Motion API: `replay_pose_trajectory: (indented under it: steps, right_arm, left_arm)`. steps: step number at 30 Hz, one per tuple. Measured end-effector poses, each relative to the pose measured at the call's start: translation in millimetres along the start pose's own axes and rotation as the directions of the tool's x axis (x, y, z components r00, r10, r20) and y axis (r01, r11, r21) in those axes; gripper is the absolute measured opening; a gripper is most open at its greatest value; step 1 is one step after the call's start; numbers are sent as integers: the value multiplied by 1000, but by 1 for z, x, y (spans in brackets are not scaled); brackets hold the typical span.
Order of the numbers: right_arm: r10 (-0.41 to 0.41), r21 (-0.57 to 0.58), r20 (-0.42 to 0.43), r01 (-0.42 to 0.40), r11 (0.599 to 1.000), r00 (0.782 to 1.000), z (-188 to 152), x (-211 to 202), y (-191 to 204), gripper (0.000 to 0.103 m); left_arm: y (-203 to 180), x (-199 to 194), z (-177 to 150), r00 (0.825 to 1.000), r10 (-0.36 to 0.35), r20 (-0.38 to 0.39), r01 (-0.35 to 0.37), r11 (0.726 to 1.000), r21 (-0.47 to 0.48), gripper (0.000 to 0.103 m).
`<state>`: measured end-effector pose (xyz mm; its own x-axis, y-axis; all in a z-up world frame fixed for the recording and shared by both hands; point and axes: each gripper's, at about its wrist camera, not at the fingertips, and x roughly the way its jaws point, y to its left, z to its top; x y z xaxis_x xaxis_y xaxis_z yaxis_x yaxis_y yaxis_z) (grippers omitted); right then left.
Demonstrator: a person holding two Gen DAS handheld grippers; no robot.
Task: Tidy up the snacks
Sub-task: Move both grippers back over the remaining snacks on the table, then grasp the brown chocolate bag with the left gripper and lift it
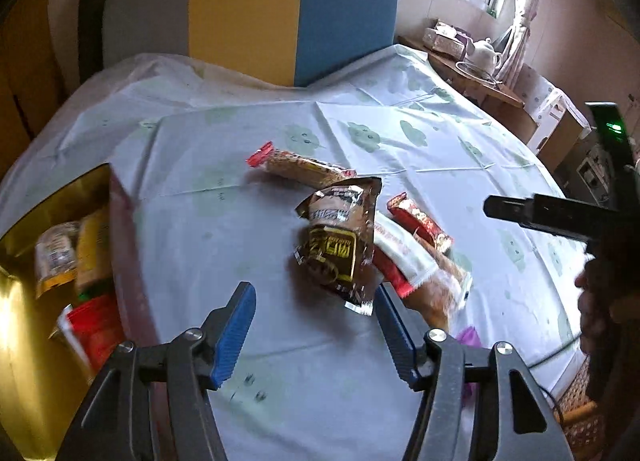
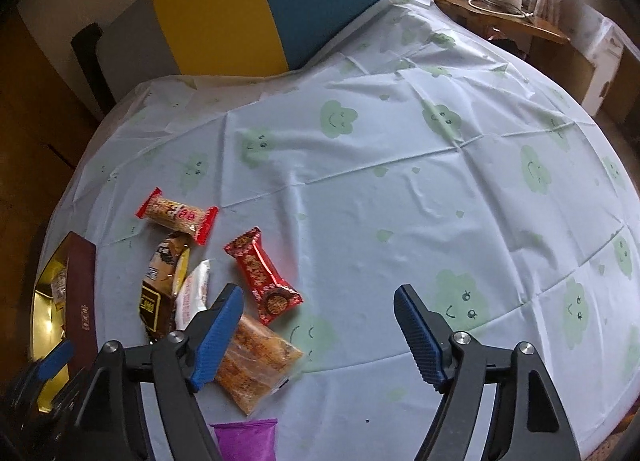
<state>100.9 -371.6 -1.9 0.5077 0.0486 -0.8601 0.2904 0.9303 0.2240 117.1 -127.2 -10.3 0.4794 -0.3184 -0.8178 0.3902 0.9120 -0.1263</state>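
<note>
Several snack packets lie in a cluster on the pale tablecloth (image 2: 400, 201). My left gripper (image 1: 312, 297) is open just short of the brown packet (image 1: 340, 245), with nothing between its blue pads. Beside that packet lie a long biscuit pack with red ends (image 1: 300, 165), a white packet (image 1: 404, 253), a red packet (image 1: 420, 221) and an orange clear packet (image 1: 440, 293). My right gripper (image 2: 318, 293) stands open over bare cloth, right of the red packet (image 2: 264, 277) and the orange packet (image 2: 256, 365). A purple packet (image 2: 246, 437) lies near its left finger.
A maroon box with a gold inside (image 1: 120, 261) sits at the table's left edge and holds some snacks (image 1: 80, 253). A grey, yellow and blue chair back (image 1: 248, 21) stands behind the table. A side shelf with a white teapot (image 1: 486, 53) is at the far right.
</note>
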Motion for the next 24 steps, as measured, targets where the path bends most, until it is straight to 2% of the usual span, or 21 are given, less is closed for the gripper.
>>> replay_pose_trajectory:
  steps: [11, 17, 20, 22, 24]
  right_arm:
    - [35, 27, 17, -35, 999, 999, 3, -8, -1, 80]
    - [40, 31, 17, -41, 999, 999, 3, -9, -2, 80]
    - [41, 31, 16, -42, 999, 999, 4, -9, -2, 80]
    - [42, 30, 14, -42, 999, 999, 4, -8, -2, 80]
    - [40, 28, 12, -40, 999, 999, 4, -8, -1, 80]
  left_arm:
    - [-17, 44, 24, 999, -29, -38, 30, 999, 26, 63]
    - [-12, 68, 38, 999, -1, -53, 2, 1000, 23, 63]
    - [-10, 85, 40, 997, -10, -78, 10, 1000, 5, 69]
    - [-4, 91, 39, 997, -11, -71, 8, 999, -35, 69]
    - [4, 95, 38, 996, -42, -78, 35, 996, -85, 62]
